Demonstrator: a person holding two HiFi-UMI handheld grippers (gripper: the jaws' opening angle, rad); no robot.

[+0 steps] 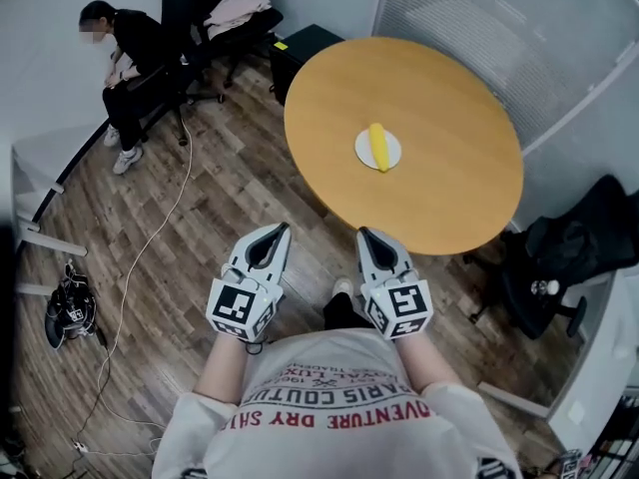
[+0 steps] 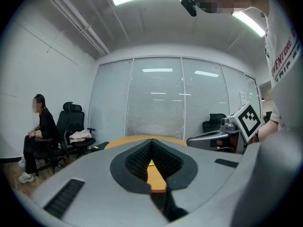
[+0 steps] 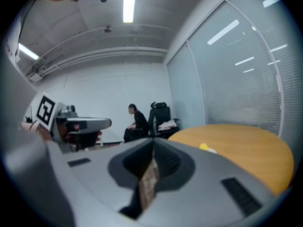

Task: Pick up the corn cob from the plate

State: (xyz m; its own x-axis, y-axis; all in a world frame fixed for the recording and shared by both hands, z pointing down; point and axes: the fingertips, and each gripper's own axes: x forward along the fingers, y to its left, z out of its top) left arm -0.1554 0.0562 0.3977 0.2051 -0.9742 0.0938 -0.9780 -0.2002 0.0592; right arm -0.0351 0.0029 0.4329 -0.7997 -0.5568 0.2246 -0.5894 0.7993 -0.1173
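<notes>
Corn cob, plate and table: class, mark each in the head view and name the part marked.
corn cob [image 1: 377, 146], head view, middle of the cob
plate [image 1: 362, 150], head view, bare white rim left of the cob
table [image 1: 444, 93], head view, bare wooden top right of the plate

A round wooden table [image 1: 439, 118] stands on a plank floor [image 1: 210, 218]. At far left a person [image 1: 125, 53] sits beside a black chair [image 1: 185, 8] that bears a pale cloth [image 1: 238, 8]. A black box [image 1: 305, 48] sits at the table's far edge. A white cable [image 1: 150, 257] trails across the floor near a dark object [image 1: 70, 307], perhaps a headset. Another black chair [image 1: 559, 257] stands at right, below the blinds [image 1: 479, 18].
</notes>
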